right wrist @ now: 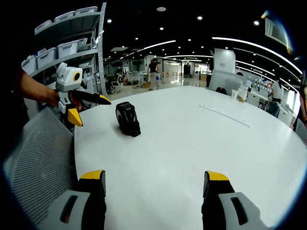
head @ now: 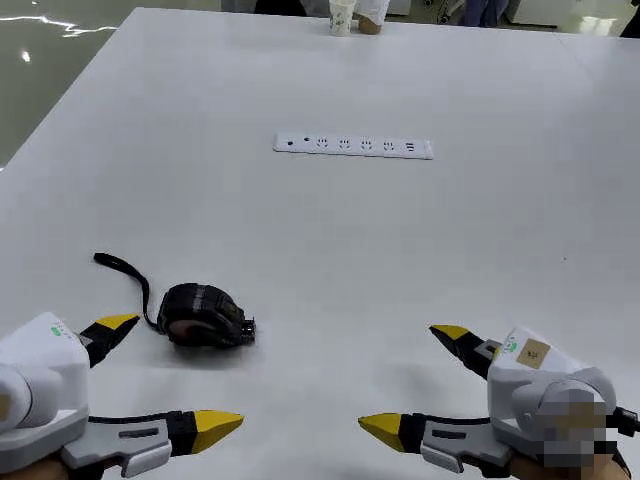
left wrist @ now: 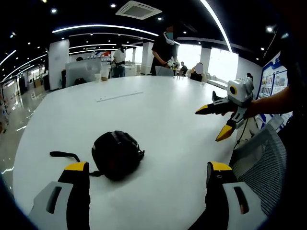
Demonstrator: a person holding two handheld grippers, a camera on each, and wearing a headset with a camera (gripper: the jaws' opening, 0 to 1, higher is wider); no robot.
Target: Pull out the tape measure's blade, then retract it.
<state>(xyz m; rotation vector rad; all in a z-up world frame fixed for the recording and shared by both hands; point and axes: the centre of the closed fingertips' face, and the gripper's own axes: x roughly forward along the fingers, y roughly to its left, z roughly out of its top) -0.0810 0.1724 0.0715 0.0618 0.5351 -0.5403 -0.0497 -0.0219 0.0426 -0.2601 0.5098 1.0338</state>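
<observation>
A black tape measure [head: 204, 316] lies on the white table [head: 330, 230], its black wrist strap [head: 125, 272] trailing to the left and its blade fully inside. My left gripper [head: 168, 375] hovers open at the near left edge, just in front of the tape measure [left wrist: 116, 154], with nothing between its yellow-tipped fingers. My right gripper [head: 415, 380] is open too, at the near right, well apart from the tape measure [right wrist: 128, 118]. Each gripper shows in the other's view: the right gripper [left wrist: 215, 122] and the left gripper [right wrist: 90, 109].
A white power strip [head: 354, 146] lies across the table's middle, far beyond the grippers. A paper cup [head: 342, 17] stands at the far edge. People stand and sit beyond the table. A mesh chair back [left wrist: 264, 163] is near the table's near edge.
</observation>
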